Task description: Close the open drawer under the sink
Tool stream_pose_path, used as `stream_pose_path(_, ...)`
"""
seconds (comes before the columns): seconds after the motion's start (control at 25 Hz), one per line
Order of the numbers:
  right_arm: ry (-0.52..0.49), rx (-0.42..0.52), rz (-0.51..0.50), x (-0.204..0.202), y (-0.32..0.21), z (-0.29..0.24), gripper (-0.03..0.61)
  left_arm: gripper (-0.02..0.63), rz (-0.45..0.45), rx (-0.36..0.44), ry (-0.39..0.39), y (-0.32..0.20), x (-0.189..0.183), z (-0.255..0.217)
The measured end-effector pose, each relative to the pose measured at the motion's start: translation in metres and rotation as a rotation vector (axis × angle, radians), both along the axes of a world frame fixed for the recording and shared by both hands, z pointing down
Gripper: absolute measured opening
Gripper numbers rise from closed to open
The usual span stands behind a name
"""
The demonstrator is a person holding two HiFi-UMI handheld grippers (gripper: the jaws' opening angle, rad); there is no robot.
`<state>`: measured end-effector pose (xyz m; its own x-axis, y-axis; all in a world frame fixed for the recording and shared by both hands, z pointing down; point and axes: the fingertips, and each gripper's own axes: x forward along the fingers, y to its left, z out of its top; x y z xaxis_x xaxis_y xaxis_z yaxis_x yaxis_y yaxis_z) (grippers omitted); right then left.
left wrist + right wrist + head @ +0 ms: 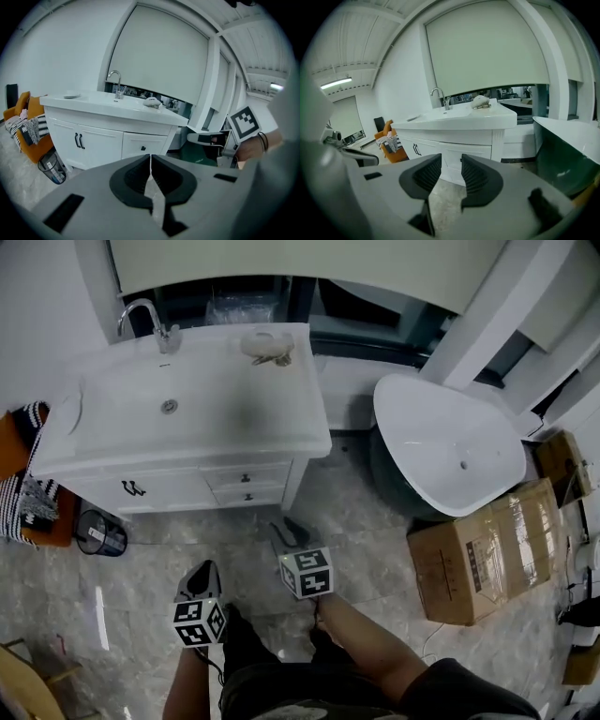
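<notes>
Vanity front, seen from above: you stood on the marble floor (375, 521) facing the white vanity (281, 439), a gripper in each hand, both held well short of the cabinet; the left gripper (204, 570) had its jaws shut tight, dark pads (133, 178) meeting with nothing between them; the right gripper (291, 533), a little nearer the vanity, had its jaws parted to a moderate gap and carried nothing, only floor and cabinet showing between its pads (426, 173); their marker cubes sat at (199, 622) and (307, 572), your bare right forearm (375, 643) trailing behind the second.

Under the sink (141, 390), at the right end of the cabinet front, the upper drawer (246, 477) and the lower drawer (248, 496) each showed a small dark knob; both lay flush with the front, neither standing out; beside them, to the left, the door carried a pair of dark handles (133, 487).

A faucet (145, 320) rose at the back of the counter, and a pale object (267, 345) lay near the back edge; a bin (98, 532) stood on the floor by the vanity's left end, next to an orange chair (14, 442) draped in striped cloth (28, 502); a white tub (450, 446) and a cardboard box (478, 554) stood to the right.
</notes>
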<state>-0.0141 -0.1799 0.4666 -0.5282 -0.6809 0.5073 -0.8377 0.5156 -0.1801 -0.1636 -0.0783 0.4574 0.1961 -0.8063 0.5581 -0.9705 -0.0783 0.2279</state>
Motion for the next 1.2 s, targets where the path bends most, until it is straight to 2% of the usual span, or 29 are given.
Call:
stream_pose_path(0.12, -0.021, 0.005, -0.048, 0.031, 0.015, -0.008, 0.134, 0.02, -0.049, 0.031, 0.003, 0.018, 0.038, -0.015)
stream_pose_path(0.2, -0.054, 0.013, -0.093, 0.047, 0.028, -0.017, 0.107, 0.02, -0.091, 0.048, 0.005, 0.033, 0.058, -0.023)
stream_pose_path(0.48, -0.115, 0.04, -0.283, 0.093, 0.083, -0.045, 0.055, 0.02, -0.214, 0.105, -0.029, 0.098, 0.115, -0.053)
stream_pose_path(0.76, -0.08, 0.06, -0.467, 0.099, 0.149, -0.063, 0.041, 0.02, -0.275, 0.158, -0.067, 0.16, 0.13, -0.084)
stream_pose_path(0.92, -0.065, 0.058, -0.487, 0.107, 0.176, -0.067, 0.04, 0.02, -0.32, 0.172, -0.047, 0.191, 0.132, -0.092)
stream_pose_path(1.2, -0.063, 0.069, -0.469, 0.115, 0.229, -0.075, 0.04, 0.02, -0.347, 0.208, -0.043, 0.254, 0.137, -0.105)
